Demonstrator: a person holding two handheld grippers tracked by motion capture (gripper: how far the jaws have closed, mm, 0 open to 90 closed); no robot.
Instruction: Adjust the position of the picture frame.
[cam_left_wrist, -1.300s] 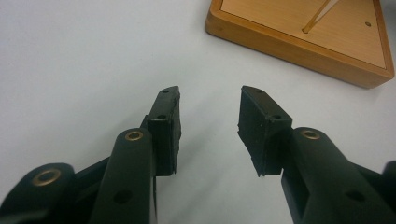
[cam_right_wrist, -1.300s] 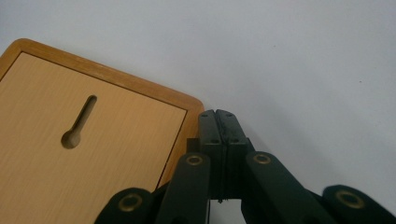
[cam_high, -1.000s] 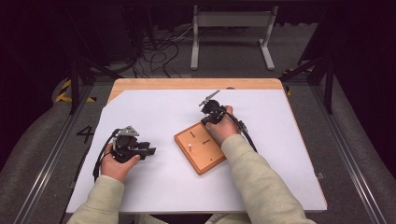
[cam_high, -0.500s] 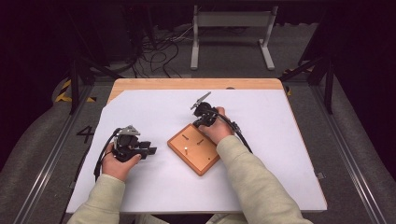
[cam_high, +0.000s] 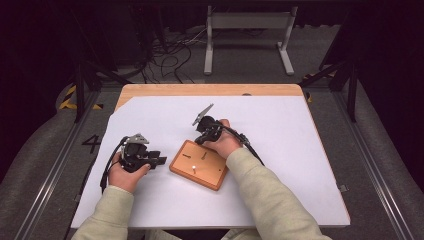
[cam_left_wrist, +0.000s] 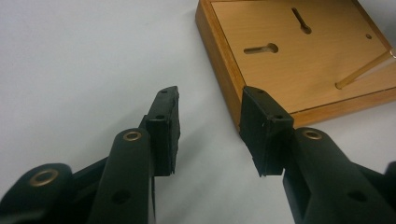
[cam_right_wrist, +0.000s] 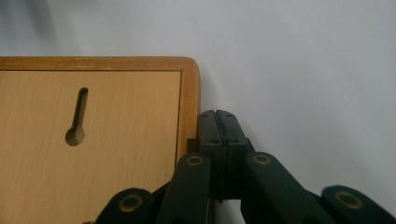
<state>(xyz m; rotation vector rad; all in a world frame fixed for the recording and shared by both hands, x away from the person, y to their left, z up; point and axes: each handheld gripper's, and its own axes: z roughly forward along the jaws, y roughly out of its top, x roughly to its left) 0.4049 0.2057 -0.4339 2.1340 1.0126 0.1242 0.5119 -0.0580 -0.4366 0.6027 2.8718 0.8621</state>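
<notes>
High view: white tabletop (cam_high: 300, 150); wooden peg board (cam_high: 200, 165), its edge against right gripper (cam_high: 204, 137), jaws together, apparently nudging it. Left gripper (cam_high: 159, 161), jaws apart, empty, board just ahead. Next: probably steady the board.

Bare white sheet (cam_high: 300, 165) all around the wooden board (cam_high: 200, 165), peg (cam_high: 193, 169) upright.

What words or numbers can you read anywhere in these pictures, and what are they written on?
"4" - a big dark number on the grey floor, just left of the table.
Nothing else to read: the wooden board shows slots, a small hole and a thin peg, no writing, and the white sheet is blank.
</notes>
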